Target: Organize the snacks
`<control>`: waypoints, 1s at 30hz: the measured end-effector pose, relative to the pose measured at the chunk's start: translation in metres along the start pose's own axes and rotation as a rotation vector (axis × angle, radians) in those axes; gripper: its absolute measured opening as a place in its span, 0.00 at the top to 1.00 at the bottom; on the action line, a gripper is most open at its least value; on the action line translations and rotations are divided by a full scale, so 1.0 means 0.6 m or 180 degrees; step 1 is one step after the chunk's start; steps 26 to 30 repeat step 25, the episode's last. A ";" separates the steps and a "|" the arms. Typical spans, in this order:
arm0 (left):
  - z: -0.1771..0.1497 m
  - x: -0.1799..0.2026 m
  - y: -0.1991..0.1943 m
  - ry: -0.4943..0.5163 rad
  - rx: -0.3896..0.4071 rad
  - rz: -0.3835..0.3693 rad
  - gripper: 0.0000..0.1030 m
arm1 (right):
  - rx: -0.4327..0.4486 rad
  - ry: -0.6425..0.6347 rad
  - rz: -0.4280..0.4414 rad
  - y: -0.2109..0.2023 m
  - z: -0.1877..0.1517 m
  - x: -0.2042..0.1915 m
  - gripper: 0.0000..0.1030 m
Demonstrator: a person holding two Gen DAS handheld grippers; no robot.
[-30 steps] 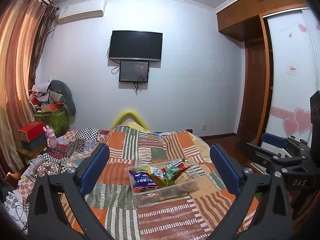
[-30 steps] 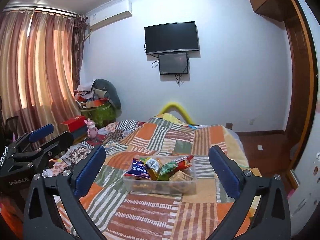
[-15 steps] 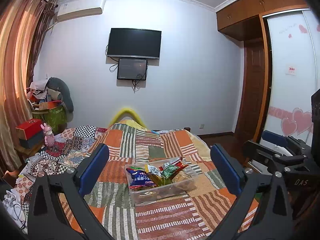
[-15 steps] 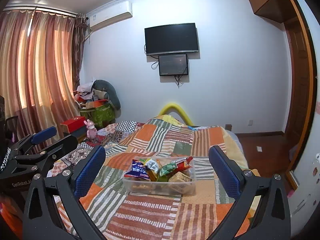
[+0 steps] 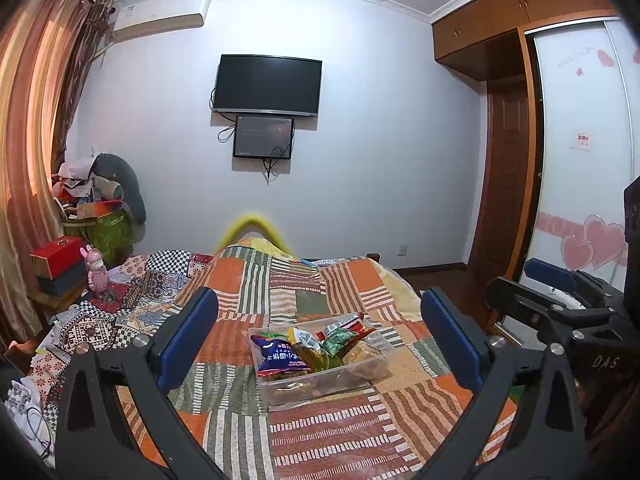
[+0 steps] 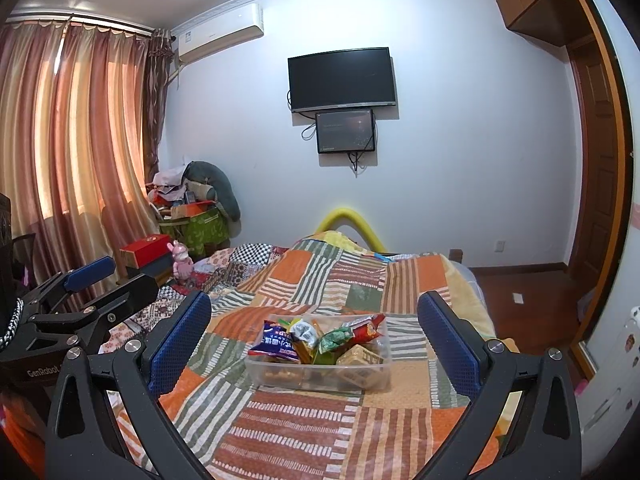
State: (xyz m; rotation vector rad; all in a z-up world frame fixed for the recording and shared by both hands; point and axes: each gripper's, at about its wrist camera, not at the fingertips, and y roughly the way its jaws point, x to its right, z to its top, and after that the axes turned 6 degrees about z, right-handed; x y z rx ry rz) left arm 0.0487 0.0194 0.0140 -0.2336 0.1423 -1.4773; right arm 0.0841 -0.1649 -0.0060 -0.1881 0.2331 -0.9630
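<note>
Both the left gripper and the right gripper are hanging spread wide and empty, the clear plastic snack-filled tub sitting ahead between their fingers on the striped patchwork quilt.

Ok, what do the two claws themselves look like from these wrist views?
Both match: the left claw and right claw each have black angular arms with triangular cutouts and silver bolts, and fingers faced with blue textured pads. In the right wrist view, the left claw's body reads "GenRobot"; in the left wrist view, the right one reads "DAS". No cables or sleeves visible.
</note>
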 end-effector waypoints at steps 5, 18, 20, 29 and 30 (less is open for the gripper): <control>-0.001 0.000 0.000 -0.0002 -0.0005 -0.0008 0.00 | 0.0002 -0.0003 -0.0005 0.000 0.000 0.001 0.00; -0.006 -0.004 0.002 -0.0010 -0.0087 -0.0083 0.00 | -0.0026 0.0002 -0.0005 0.003 0.005 0.007 0.00; -0.006 -0.004 0.001 -0.0009 -0.0090 -0.0084 0.00 | -0.0035 0.0004 -0.0007 0.004 0.003 0.007 0.00; -0.005 -0.006 0.004 -0.0020 -0.0121 -0.0096 0.00 | -0.0061 0.0009 -0.0009 0.009 0.004 0.010 0.00; -0.005 -0.006 0.004 -0.0020 -0.0121 -0.0096 0.00 | -0.0061 0.0009 -0.0009 0.009 0.004 0.010 0.00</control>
